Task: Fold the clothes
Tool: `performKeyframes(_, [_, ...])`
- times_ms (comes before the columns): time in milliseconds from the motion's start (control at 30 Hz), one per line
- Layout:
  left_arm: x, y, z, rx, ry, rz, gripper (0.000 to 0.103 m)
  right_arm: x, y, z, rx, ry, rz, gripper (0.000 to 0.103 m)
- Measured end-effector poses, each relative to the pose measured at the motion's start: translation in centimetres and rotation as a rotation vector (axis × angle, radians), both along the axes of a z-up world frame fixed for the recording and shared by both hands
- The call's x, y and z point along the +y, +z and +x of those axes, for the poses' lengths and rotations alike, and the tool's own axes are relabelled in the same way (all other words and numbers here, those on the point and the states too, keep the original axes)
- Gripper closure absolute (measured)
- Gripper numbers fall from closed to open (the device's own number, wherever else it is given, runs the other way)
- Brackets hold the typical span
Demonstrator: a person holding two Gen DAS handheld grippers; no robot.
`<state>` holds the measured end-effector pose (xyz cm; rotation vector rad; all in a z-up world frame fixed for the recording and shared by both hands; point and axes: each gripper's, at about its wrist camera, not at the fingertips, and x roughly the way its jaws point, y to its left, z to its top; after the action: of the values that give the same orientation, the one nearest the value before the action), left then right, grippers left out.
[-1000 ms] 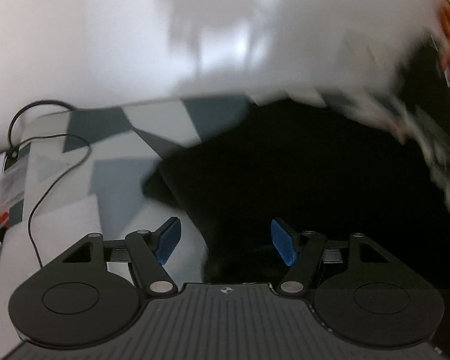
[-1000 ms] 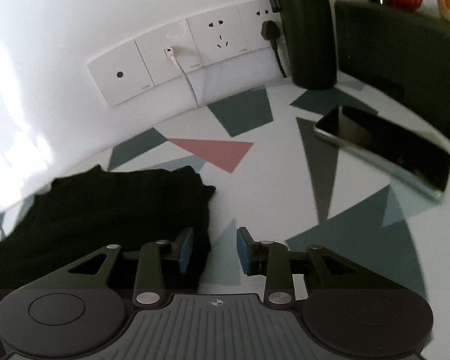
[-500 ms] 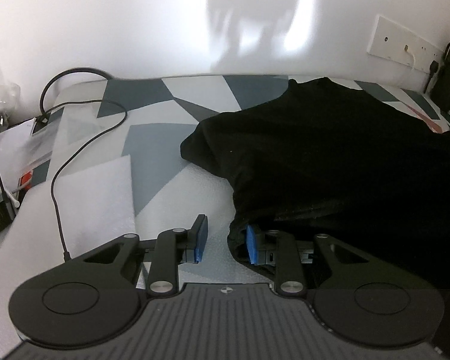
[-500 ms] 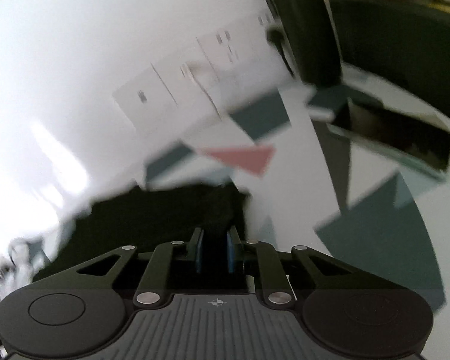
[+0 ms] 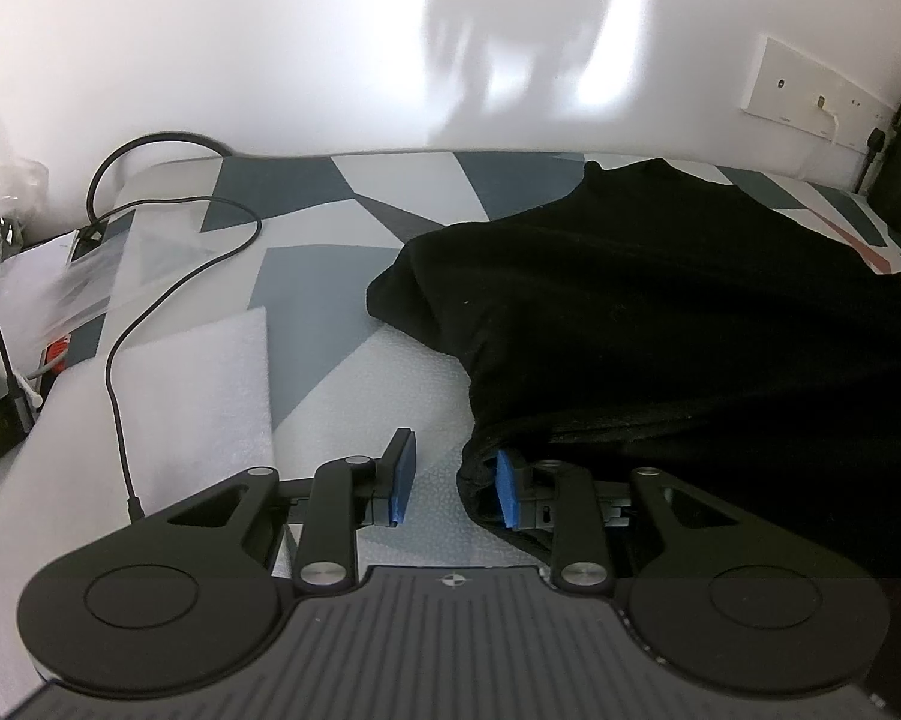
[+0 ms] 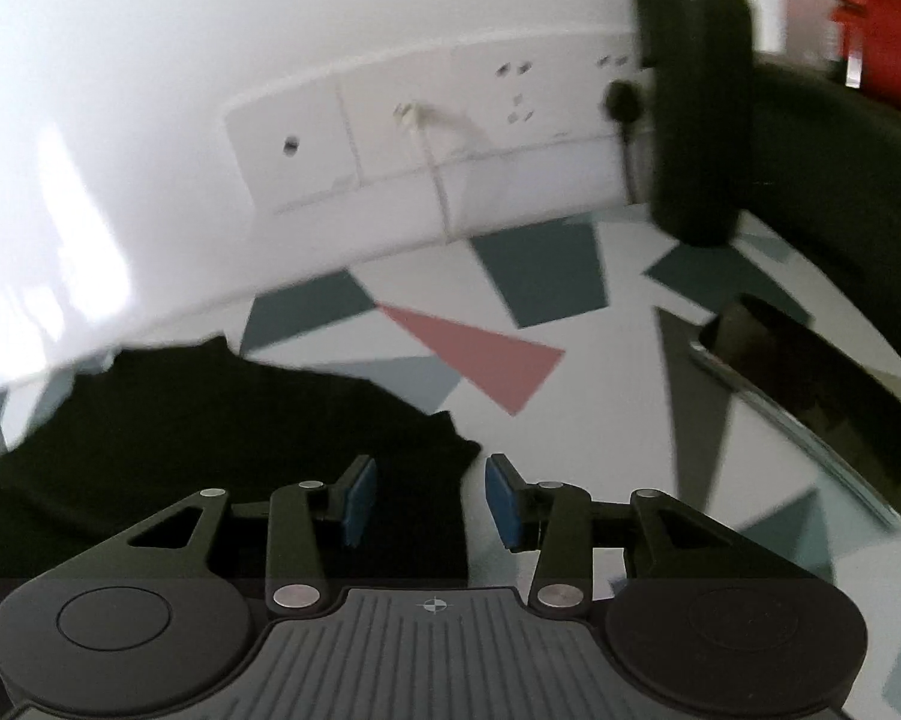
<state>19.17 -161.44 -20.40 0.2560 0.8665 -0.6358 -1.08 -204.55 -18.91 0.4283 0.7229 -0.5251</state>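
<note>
A table (image 5: 342, 354) covered in a pattern of grey, white and pink triangles runs up to a white wall, and most of its right half in the left wrist view is taken by a black garment (image 5: 678, 324). The garment lies in a loose heap, its far edge near the wall and its near-left hem bunched just ahead of the left gripper (image 5: 453, 489).

In the right wrist view the same black garment (image 6: 210, 438) fills the near left, with a corner of cloth ending between the fingers of the right gripper (image 6: 429, 507). A phone (image 6: 810, 408) lies on the table to the right, well apart from the cloth, and a dark cylinder (image 6: 699, 102) stands at the far right beside a wall socket panel (image 6: 426, 120). On the far left of the left view a black cable (image 5: 150, 300) loops across a white foam sheet (image 5: 192, 396).

Both claws are spread. The left one has its right pad tucked against the hem while its left pad sits over bare table; the right one straddles the cloth's corner without pinching it.

The step in hand looks like taking hold of two points of the garment before lifting or spreading it. The next move probably calls for closing each claw on a single layer of cloth, then drawing both grips apart to flatten it.
</note>
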Motion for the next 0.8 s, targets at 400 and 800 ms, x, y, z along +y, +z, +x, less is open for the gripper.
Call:
performKeyframes(400, [0.2,-0.3,-0.5,-0.031,0.006,0.006,0.069,-2.2,-1.8,2.1,-0.003,-0.085,0.018,0.099])
performKeyframes(800, [0.9,0.3,-1.1,0.084,0.108,-0.014,0.031,-0.9,-0.4,-1.3,-0.042,-0.121,-0.042,0.019])
